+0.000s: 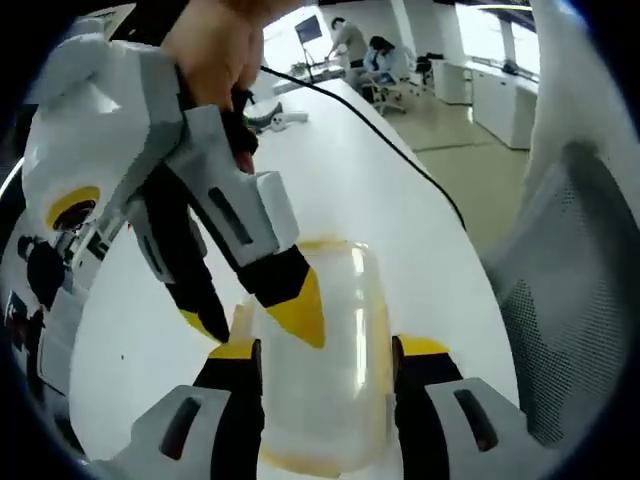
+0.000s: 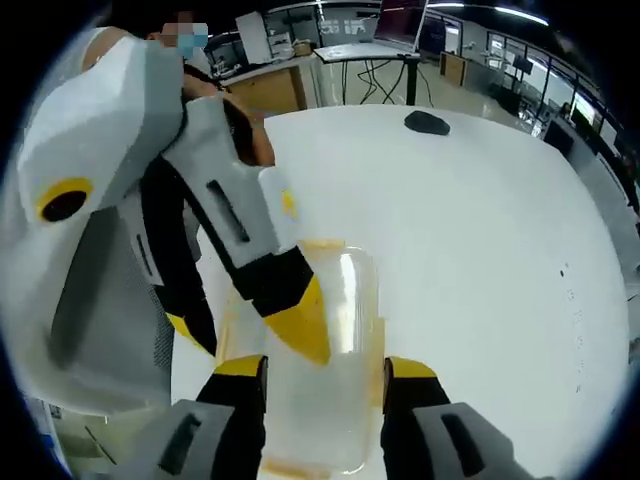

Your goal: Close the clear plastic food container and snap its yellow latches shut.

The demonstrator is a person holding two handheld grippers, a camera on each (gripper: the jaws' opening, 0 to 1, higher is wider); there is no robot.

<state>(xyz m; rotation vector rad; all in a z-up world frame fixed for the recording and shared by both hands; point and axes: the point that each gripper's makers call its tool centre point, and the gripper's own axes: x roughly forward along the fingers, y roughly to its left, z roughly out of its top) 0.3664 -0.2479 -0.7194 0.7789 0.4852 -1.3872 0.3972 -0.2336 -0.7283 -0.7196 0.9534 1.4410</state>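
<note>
In the left gripper view, the left tool (image 1: 327, 362) rises from the bottom edge with its two black, yellow-tipped jaws set on either side of the clear plastic food container (image 1: 325, 345). The jaws flank the container's walls; whether they press on it or merely straddle it cannot be told. The container lies on the white desk (image 1: 370, 190), its lid in place and a yellow seal line visible along its rim. The right tool (image 1: 262, 308) enters from the upper left, held by a hand (image 1: 215, 45). One yellow-tipped finger rests over the lid near its left edge and the other sits just outside the container's left wall (a yellow latch may lie there, but it is too blurred to confirm). Beyond the container, a black cable (image 1: 400, 150) runs across the desk. A mesh chair back (image 1: 570, 300) stands at the right. Seated people show in the far background.

In the right gripper view, the right tool (image 2: 325, 375) likewise brackets the container (image 2: 320, 350) from the bottom edge, jaws apart at the container's width. The left tool (image 2: 262, 322) comes in from the upper left, one yellow tip over the lid. Farther along the desk (image 2: 470, 230) lies a small dark object (image 2: 427, 122).
</note>
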